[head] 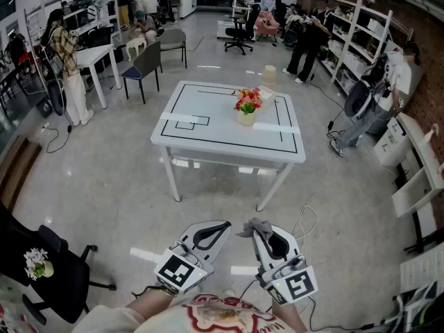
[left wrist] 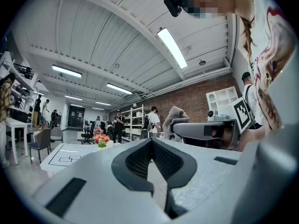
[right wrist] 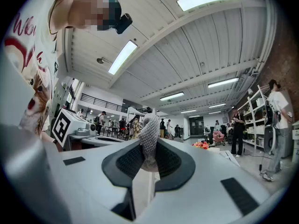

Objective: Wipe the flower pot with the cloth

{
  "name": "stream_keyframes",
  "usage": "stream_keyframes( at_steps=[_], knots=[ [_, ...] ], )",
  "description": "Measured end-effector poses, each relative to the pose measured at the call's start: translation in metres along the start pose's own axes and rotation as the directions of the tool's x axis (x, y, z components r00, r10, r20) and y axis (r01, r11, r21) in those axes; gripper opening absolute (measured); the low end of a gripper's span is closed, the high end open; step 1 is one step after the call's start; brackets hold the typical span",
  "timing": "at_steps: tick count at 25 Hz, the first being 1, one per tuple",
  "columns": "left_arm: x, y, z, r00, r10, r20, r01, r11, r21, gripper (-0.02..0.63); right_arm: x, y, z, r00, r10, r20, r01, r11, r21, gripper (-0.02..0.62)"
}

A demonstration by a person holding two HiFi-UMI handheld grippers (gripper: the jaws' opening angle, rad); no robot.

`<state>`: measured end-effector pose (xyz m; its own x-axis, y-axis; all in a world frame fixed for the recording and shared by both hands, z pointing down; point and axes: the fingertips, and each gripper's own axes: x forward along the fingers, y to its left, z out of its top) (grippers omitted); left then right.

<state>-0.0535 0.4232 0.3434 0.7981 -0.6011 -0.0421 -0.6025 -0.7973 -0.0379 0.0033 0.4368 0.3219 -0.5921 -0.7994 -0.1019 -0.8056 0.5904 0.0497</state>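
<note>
Holding the cloth (right wrist: 149, 132) clenched in the right gripper (head: 258, 229), left gripper (head: 223, 225) pinched shut beside it, with open floor (head: 215, 201) ahead up to the table (head: 229, 150) edge, flower pot (head: 245, 118) beyond.

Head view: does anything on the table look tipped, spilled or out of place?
Nothing stands out. The flower pot stands upright on the white table, with no spill around it. The cloth is pinched in the right gripper; the left gripper is shut and empty.
</note>
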Motion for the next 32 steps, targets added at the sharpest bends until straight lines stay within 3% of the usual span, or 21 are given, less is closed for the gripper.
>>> stream_keyframes(
  at_steps=[17,29,32],
  knots=[
    [-0.011,0.020,0.000,1.000,-0.013,0.003,0.013,1.000,0.007,0.002,0.017,0.015,-0.002,1.000,-0.015,0.002,0.015,1.000,-0.017,0.052],
    [-0.041,0.057,-0.015,0.998,-0.055,-0.010,0.055,0.998,0.028,0.003,0.050,0.046,-0.021,0.998,-0.066,0.017,0.065,0.997,0.041,0.052],
    [-0.042,0.061,-0.021,0.997,-0.070,-0.036,0.070,0.998,0.000,0.003,0.057,0.053,-0.027,0.998,-0.064,-0.005,0.064,0.997,0.053,0.052]
  ],
)
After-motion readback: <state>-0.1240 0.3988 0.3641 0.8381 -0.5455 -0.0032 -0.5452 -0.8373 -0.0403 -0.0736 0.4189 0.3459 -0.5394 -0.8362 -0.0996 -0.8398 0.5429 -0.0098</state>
